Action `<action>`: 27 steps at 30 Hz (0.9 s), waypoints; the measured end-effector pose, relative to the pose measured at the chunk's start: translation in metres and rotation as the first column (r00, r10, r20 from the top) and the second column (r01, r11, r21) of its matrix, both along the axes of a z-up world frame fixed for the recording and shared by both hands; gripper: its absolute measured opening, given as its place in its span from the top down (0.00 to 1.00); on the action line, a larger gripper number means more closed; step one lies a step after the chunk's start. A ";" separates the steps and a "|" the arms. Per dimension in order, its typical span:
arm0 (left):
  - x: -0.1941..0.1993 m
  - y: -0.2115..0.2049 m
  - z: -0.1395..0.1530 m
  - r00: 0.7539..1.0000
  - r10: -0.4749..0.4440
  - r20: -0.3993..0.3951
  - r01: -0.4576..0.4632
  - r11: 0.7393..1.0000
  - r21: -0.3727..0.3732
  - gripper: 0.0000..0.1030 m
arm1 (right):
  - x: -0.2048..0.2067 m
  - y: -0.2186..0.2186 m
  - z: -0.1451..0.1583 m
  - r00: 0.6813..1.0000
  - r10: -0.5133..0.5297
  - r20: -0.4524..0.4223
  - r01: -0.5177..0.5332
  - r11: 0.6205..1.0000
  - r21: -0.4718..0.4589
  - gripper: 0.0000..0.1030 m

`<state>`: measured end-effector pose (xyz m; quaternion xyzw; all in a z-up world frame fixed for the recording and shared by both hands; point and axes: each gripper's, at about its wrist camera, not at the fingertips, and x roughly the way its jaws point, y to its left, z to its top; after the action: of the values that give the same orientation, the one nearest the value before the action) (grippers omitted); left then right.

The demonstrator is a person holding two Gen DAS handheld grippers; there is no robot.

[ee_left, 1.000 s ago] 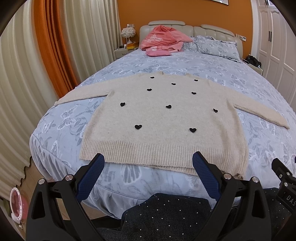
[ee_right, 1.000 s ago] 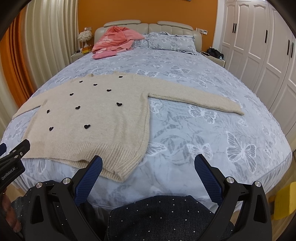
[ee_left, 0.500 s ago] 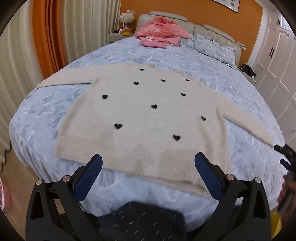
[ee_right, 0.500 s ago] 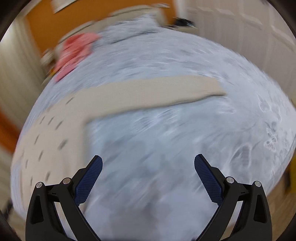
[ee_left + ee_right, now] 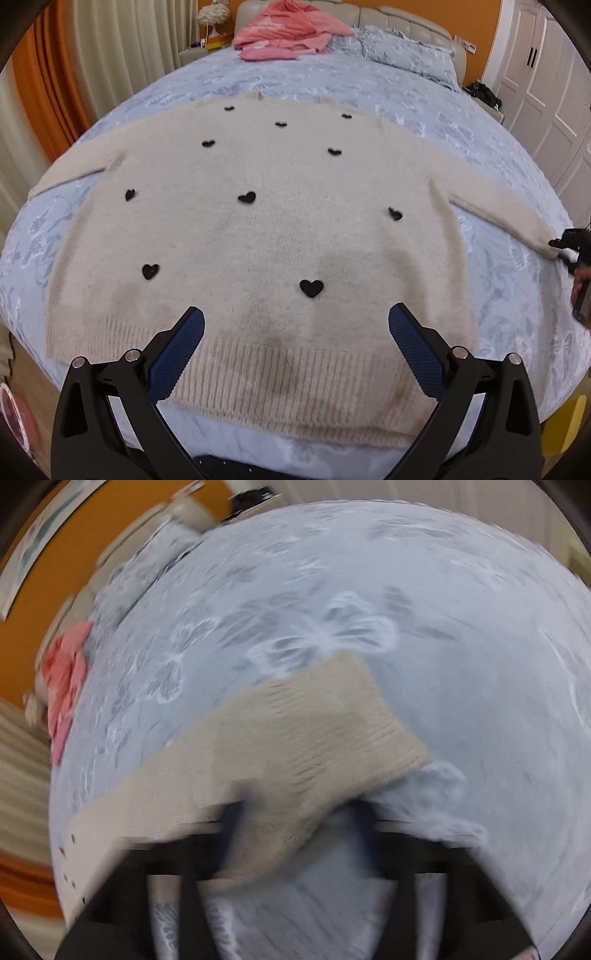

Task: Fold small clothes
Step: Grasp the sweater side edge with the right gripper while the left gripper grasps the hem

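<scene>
A cream knit sweater with small black hearts lies flat, front up, on the bed, sleeves spread to both sides. My left gripper is open and empty, hovering just above the ribbed hem. In the blurred right wrist view my right gripper is at the cuff of the sweater's right sleeve; its fingers have narrowed around the cuff, with cloth between them. The right gripper also shows at the sleeve end in the left wrist view.
The bed has a pale blue butterfly cover. A pink garment lies by the headboard, pillows to its right. Orange and cream curtains hang left; white wardrobes stand right.
My right gripper swung out to the right sleeve's cuff and its fingers closed in around it. My left gripper moved forward over the hem, still open.
</scene>
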<state>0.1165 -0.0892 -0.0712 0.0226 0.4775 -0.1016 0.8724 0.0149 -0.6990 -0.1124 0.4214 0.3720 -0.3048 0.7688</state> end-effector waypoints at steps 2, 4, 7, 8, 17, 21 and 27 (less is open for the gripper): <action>0.003 0.005 -0.006 1.000 -0.001 -0.011 0.001 1.000 -0.002 0.05 | 0.012 0.015 0.025 0.996 0.025 0.090 -0.022 0.999 -0.041 0.90; 0.005 0.013 -0.012 1.000 0.002 -0.028 -0.002 1.000 -0.007 0.05 | 0.035 0.038 0.058 0.977 0.105 0.183 -0.093 0.993 -0.076 0.90; 0.008 0.025 -0.017 0.998 0.027 -0.052 -0.030 0.998 -0.051 0.05 | 0.093 0.098 0.108 0.911 0.285 0.299 -0.260 0.958 -0.122 0.90; 0.010 0.030 -0.016 0.998 0.041 -0.057 -0.045 0.997 -0.068 0.05 | 0.121 0.132 0.127 0.868 0.371 0.329 -0.340 0.928 -0.151 0.90; 0.029 0.069 -0.002 0.994 0.110 -0.025 -0.112 0.986 -0.122 0.05 | 0.298 0.413 0.151 0.536 0.785 0.310 -0.760 0.609 -0.228 0.84; 0.050 0.092 0.003 0.991 0.128 -0.029 -0.131 0.982 -0.139 0.05 | 0.331 0.486 0.117 0.494 0.854 0.164 -0.831 0.519 -0.198 0.71; 0.118 0.119 0.014 0.988 0.155 -0.019 -0.155 0.955 -0.252 0.05 | 0.224 0.429 0.098 0.645 0.764 0.024 -0.695 0.599 -0.397 0.29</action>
<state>0.2343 0.0300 -0.0567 -0.1264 0.4603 -0.0930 0.8738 0.2391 -0.2696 -0.0146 0.1136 0.3753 0.0185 0.9197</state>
